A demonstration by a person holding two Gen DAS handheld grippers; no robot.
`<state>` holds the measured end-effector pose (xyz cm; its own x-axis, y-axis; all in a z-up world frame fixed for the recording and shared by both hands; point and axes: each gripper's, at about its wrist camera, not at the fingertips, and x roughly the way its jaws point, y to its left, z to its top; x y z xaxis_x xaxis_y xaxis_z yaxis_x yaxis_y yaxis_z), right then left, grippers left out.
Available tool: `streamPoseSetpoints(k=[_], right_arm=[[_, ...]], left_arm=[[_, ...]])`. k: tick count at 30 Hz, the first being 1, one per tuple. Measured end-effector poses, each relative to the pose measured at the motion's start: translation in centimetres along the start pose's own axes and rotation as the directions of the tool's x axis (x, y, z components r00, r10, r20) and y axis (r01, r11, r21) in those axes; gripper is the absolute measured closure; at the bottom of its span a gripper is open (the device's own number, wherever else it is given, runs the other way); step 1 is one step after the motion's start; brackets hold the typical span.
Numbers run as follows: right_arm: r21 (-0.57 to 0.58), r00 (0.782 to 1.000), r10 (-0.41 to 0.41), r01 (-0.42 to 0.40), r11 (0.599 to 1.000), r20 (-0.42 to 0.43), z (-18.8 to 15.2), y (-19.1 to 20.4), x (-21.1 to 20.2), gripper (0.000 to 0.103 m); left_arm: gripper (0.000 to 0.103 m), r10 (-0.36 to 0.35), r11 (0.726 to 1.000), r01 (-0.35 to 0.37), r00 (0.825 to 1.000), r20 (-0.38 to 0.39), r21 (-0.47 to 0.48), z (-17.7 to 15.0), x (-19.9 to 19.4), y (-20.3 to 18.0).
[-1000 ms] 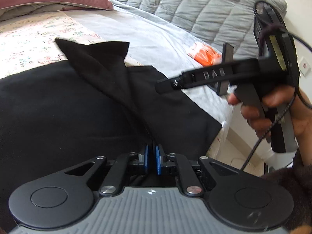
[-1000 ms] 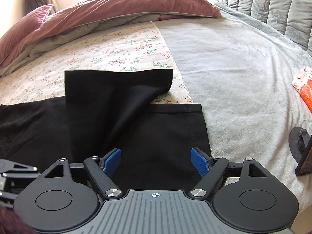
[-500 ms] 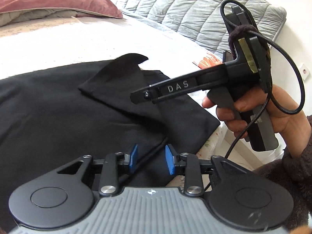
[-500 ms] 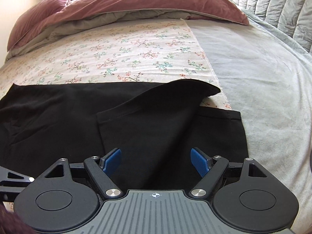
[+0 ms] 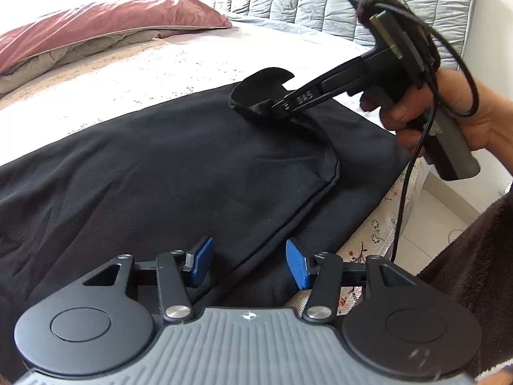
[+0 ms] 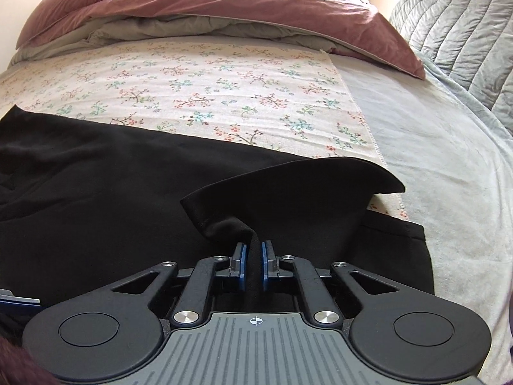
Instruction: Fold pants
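My right gripper [image 6: 253, 264] is clamped on a bunched fold of the black pants [image 6: 128, 199]. Its two blue pads [image 6: 241, 264] stand nearly together with a ridge of dark cloth pinched between them. The pinched cloth belongs to a leg end that rises off the layer beneath, and its hem curls up and away to the right like a raised flap. In my left camera I see the same gripper [image 5: 282, 106] from the side, its long black arms reaching in from the right and biting the lifted corner, with my right hand [image 5: 449, 118] wrapped round its grey handle and a black cable [image 5: 407, 176] looping down from it.

My left gripper [image 5: 247, 264] hangs just above the pants [image 5: 160, 176] with its jaws opening. Its blue pads [image 5: 298, 268] stand apart and no cloth is pressed between them, though a stitched seam of the pants runs on the fabric below the gap.

The pants lie flat across the near part of the bed, spread over a floral sheet [image 6: 224, 96] that shows beyond them and at the bed's near edge. To the right of the sheet lies a pale grey blanket [image 6: 449, 166]. Further back rest a folded grey duvet with a dusty-pink cover [image 6: 256, 3] and a quilted grey headboard cushion [image 6: 465, 22]. The dark fuzzy sleeve [image 5: 474, 256] of my right arm fills the lower right corner of the left view.
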<state>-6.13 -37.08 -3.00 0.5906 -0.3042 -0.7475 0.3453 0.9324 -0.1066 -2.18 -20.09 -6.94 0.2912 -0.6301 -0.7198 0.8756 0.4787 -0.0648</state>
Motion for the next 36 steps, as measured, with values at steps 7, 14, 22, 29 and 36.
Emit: streamPoseSetpoints(k=[7,14,22,29,36], right_arm=[[0.305,0.999,-0.010,0.000,0.952,0.032,-2.0,-7.8,-3.6,0.101],[0.493,0.990,0.135,-0.131,0.860,0.028,-4.4,-12.2,-3.7,0.073],[0.223,0.995,0.039,-0.058,0.973,0.089,-2.3,-8.2,-4.8,0.035],[-0.137,0.997,0.010,0.001,0.991,0.076,-2.1,-1.3,-3.0,0.031],[-0.266,0.996,0.071,-0.056,0.962,0.048,-1.9,2.7,-1.1,0.034]], left_arm=[[0.069,0.067,0.993,-0.069,0.997,0.031,0.091,0.0,0.7,-1.5],[0.079,0.093,0.992,-0.096,0.995,0.039,0.081,0.1,1.0,-1.0],[0.080,0.105,0.988,-0.109,0.993,0.046,0.105,-0.7,0.3,-1.8],[0.082,0.103,0.989,-0.108,0.993,0.054,0.098,-0.9,0.2,-1.8],[0.082,0.096,0.991,-0.101,0.994,0.059,0.086,-1.1,0.0,-1.5]])
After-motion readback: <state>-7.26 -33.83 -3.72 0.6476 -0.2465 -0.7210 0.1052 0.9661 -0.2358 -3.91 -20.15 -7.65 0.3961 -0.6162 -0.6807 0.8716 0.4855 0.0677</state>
